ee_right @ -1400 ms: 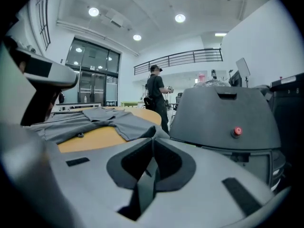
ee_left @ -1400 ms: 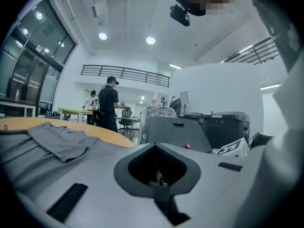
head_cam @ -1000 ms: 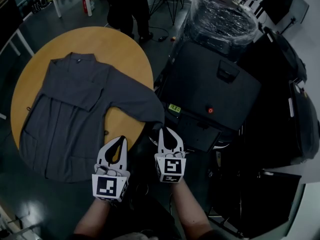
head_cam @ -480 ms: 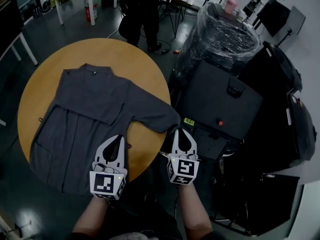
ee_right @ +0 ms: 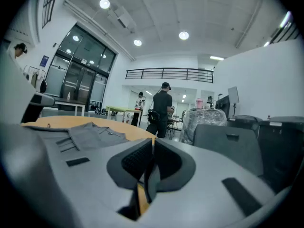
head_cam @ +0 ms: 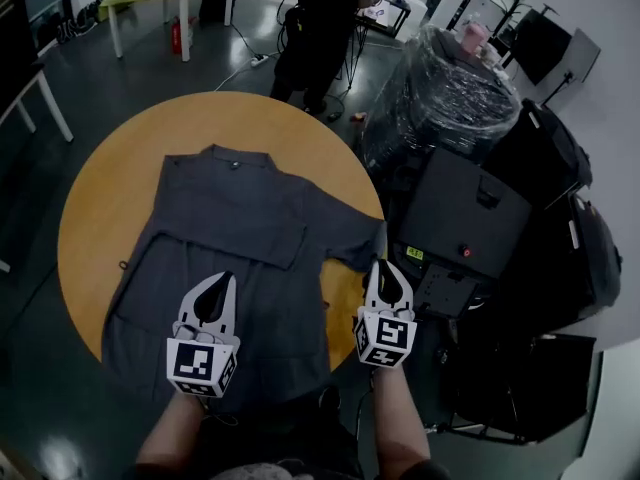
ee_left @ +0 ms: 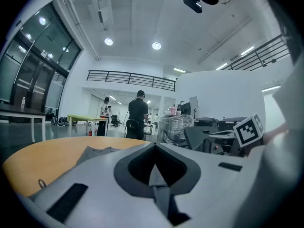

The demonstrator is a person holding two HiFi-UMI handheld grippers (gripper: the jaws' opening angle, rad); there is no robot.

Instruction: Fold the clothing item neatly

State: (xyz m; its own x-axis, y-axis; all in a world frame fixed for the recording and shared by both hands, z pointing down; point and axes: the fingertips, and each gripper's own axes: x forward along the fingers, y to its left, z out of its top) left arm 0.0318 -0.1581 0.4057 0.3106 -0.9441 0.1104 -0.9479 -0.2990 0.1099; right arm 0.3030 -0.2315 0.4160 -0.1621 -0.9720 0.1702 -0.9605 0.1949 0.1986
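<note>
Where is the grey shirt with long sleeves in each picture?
Head view: the grey long-sleeved shirt lies spread mid-picture on the round wooden table.
Left gripper view: shirt low left.
Right gripper view: shirt left of middle.
Shared landmark: plastic-wrapped bundle beside the table.

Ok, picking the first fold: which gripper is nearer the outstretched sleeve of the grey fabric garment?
Right. The right gripper sits beside the sleeve at its cuff; the left gripper is farther off, over the body of the grey garment.

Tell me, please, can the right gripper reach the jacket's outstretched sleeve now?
Probably yes: the right gripper sits just beside the outstretched sleeve at the table edge, nothing between them; its shut jaws need opening.
</note>
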